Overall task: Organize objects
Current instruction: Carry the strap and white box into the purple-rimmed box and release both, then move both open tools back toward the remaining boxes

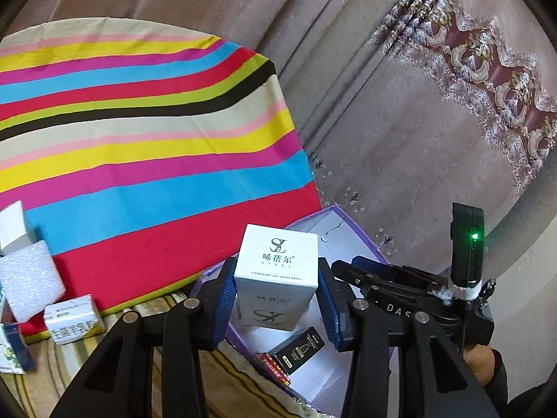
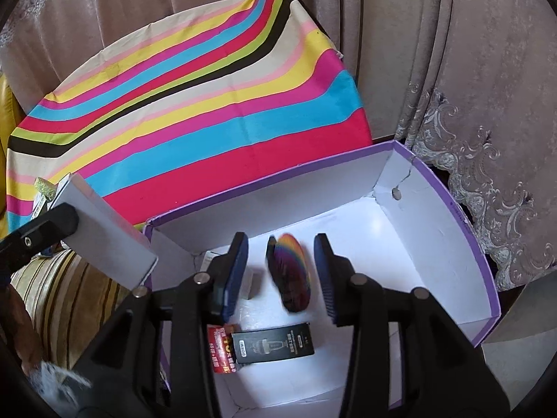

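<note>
My left gripper [image 1: 276, 271] is shut on an upright white carton [image 1: 276, 264] with an SL logo, its blue pads pressing on both sides. It hangs over the near left corner of a purple-rimmed white box [image 1: 343, 216]. In the right wrist view the same carton [image 2: 104, 233] shows at the left edge. My right gripper [image 2: 282, 261] stands open over the box [image 2: 449, 202]. A blurred rainbow-coloured oval object [image 2: 290, 271] is between its fingers and touches neither pad. A black carton [image 2: 273, 346] and a red packet [image 2: 221, 351] lie on the box floor.
A striped multicoloured cloth [image 2: 195, 111] covers the table behind the box, with pinkish curtains [image 2: 487, 69] beyond. At the left lie a white foam block [image 1: 28, 278], a small printed carton [image 1: 73, 320] and a blue and white carton [image 1: 14, 348]. A beige striped fabric [image 1: 216, 383] is underneath.
</note>
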Tool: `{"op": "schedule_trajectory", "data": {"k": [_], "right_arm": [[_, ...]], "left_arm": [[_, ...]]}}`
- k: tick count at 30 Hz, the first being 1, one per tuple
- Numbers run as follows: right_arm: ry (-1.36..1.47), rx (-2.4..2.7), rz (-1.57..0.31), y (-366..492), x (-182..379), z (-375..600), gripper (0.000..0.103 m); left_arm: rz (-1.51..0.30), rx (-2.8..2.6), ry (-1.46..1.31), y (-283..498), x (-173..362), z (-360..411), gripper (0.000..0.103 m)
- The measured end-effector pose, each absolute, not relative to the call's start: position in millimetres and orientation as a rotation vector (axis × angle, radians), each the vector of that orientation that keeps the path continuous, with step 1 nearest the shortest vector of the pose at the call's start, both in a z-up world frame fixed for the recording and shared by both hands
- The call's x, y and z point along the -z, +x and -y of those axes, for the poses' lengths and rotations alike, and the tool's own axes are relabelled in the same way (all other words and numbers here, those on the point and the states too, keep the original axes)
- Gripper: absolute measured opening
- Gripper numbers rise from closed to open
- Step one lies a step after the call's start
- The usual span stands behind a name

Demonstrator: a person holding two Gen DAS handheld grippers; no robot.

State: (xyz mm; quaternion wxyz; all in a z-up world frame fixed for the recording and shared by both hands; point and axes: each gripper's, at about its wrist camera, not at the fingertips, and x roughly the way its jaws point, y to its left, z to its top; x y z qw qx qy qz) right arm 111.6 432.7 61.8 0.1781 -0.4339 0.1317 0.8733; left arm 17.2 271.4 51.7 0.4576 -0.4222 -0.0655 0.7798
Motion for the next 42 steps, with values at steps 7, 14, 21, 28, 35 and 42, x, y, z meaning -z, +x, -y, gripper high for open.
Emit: {"op": "schedule_trajectory", "data": {"k": [7,14,21,28,35,42], "right_arm": [[-1.242,-2.450,-0.381,109,-57,-435,0.056],[-1.250,-2.413,-0.385,106,-53,-440,0.071],[-1.277,-2.374,-0.413,104,-47,-447,0.074],[-1.297,-2.385,-0.429,91,-50,-437,0.075],[-1.334,-2.466,-0.468,70,-55,-397,0.076],[-1.393,-2.542,-0.443,47,-60,-353,0.077]], "left_arm": [[0.145,-1.894,-1.080,16,-45,-281,0.045],[0.125,-1.847,-1.105,17,-40,-292,0.045],[0.173,-1.850,-1.152,12,-34,-286,0.047],[0.224,-1.927,-1.162,5,-35,-265,0.047],[0.185,-2.063,-1.094,10,-49,-236,0.047],[0.231,-2.192,-1.084,5,-59,-183,0.047]]}}
